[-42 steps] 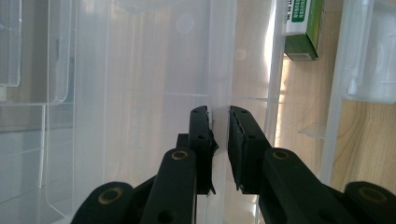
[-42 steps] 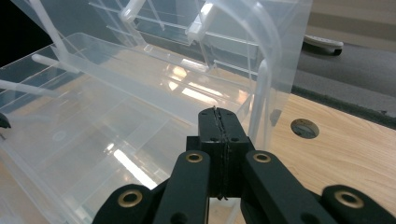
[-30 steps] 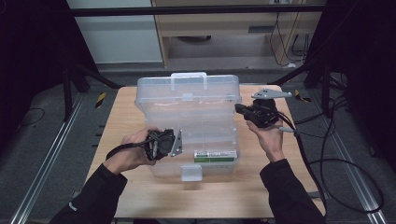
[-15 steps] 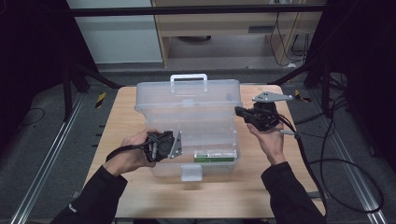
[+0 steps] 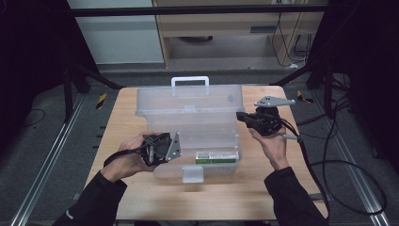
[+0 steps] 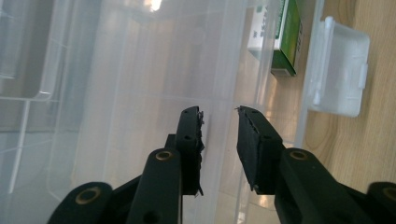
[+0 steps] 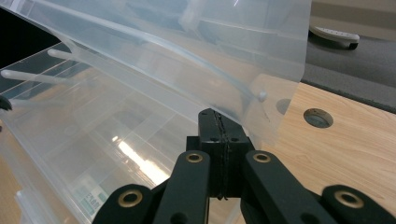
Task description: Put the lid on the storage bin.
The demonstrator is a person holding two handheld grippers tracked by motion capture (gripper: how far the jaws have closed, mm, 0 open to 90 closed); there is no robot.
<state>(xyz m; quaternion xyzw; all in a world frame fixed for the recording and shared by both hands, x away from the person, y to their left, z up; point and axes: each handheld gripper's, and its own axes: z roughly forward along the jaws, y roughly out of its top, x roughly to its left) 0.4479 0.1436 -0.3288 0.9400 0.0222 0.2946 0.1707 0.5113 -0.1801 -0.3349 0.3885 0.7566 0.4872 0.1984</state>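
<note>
The clear plastic storage bin [image 5: 190, 136] sits mid-table between the two grippers, its lid [image 5: 188, 99] tilted up behind. The right gripper [image 7: 218, 122] has its jaws pressed together, their tip at the lid's thin side edge; whether any plastic is pinched between them I cannot tell. The left gripper [image 6: 219, 116] has just been opening, jaws apart with nothing between them, beside the bin's near wall. A green-and-white box [image 6: 282, 39] lies inside, ahead and right of those jaws, near the front latch [image 6: 338, 70]. The bin looks light, smooth and flexible, probably slippery; the stiffer rim or latch seems the best hold.
</note>
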